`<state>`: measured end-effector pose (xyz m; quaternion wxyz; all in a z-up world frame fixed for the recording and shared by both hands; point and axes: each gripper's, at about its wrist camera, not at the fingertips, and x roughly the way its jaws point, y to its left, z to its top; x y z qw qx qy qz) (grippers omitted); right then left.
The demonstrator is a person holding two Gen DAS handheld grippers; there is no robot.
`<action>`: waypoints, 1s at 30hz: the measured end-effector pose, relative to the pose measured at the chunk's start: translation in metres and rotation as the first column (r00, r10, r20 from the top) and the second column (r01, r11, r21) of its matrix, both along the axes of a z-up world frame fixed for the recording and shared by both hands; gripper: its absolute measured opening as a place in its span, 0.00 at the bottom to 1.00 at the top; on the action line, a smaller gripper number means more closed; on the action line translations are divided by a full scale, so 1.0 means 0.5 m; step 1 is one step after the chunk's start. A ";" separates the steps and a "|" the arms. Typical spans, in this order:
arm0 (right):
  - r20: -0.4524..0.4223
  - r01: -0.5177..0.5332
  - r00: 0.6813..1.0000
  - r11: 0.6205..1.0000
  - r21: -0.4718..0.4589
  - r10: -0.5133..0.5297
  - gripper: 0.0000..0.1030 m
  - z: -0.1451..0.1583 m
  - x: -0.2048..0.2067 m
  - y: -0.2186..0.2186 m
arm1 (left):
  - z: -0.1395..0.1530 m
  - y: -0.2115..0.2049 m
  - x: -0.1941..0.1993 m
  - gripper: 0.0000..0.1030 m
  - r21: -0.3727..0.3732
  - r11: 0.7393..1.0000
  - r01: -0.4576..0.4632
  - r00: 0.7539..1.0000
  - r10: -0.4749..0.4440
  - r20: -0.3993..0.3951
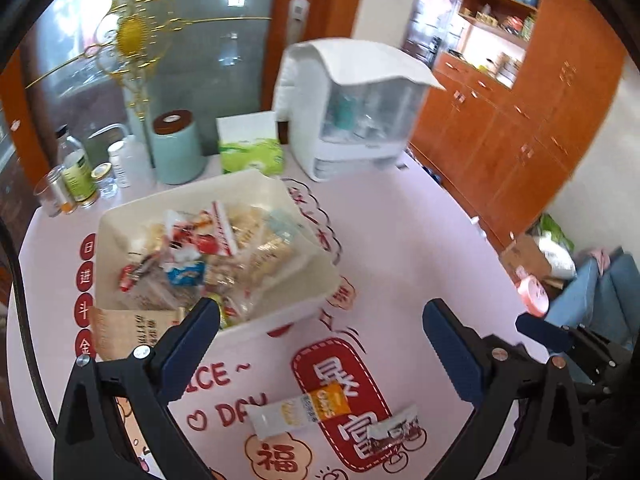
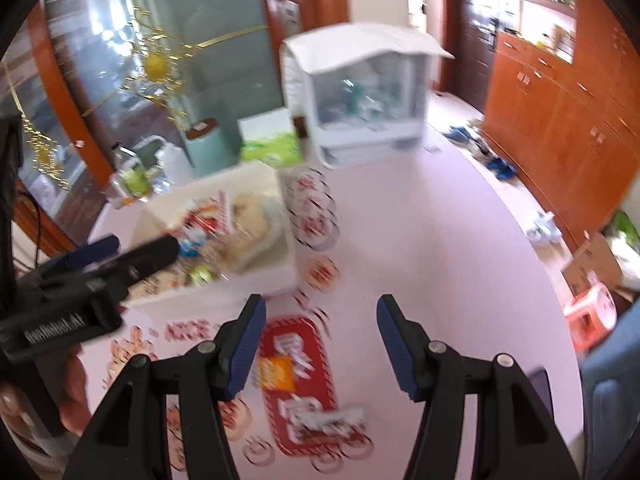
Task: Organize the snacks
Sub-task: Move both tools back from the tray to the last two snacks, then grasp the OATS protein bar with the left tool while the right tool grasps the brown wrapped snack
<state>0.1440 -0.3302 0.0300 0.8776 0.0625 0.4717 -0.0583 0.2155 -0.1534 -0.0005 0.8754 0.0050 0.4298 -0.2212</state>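
A cream bin (image 1: 280,322) full of mixed snack packets (image 1: 208,248) stands on the pink table; it also shows in the right wrist view (image 2: 260,280). Two loose snacks lie in front of it: an orange-and-white stick packet (image 1: 300,410) and a small dark-printed packet (image 1: 394,428). In the right wrist view they appear blurred, the orange packet (image 2: 276,372) and the dark packet (image 2: 332,424). My left gripper (image 1: 320,344) is open and empty, above the loose snacks by the bin's near corner. My right gripper (image 2: 320,340) is open and empty, hovering over the same snacks.
At the table's back stand a white cabinet-like container (image 1: 352,112), a green tissue box (image 1: 250,148), a mint canister (image 1: 176,148) and several bottles and jars (image 1: 80,176). A brown paper pack (image 1: 132,328) lies left of the bin. Wooden cabinets (image 1: 520,128) line the right wall.
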 end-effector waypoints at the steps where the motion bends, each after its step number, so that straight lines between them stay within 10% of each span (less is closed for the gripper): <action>1: -0.014 0.017 1.000 1.000 0.001 -0.017 0.57 -0.011 -0.015 -0.013 | -0.007 -0.012 -0.007 0.98 0.010 1.000 0.012 1.000 -0.012 -0.002; 14: -0.224 0.121 0.970 0.988 0.099 -0.097 0.57 -0.228 -0.122 -0.084 | -0.158 -0.063 -0.016 0.98 0.220 0.963 0.157 0.985 -0.137 -0.102; 18: -0.274 0.120 0.958 0.984 0.131 -0.080 0.57 -0.285 -0.129 -0.074 | -0.246 -0.057 -0.022 0.98 0.354 0.895 0.273 0.960 -0.231 -0.155; 25: -0.324 0.057 0.946 0.983 0.173 0.002 0.57 -0.361 -0.130 -0.039 | -0.372 -0.058 -0.073 0.98 0.547 0.698 0.462 0.884 -0.408 -0.227; 30: -0.323 0.016 0.945 0.983 0.183 0.045 0.57 -0.384 -0.129 -0.017 | -0.412 -0.066 -0.087 0.98 0.625 0.622 0.472 0.871 -0.441 -0.218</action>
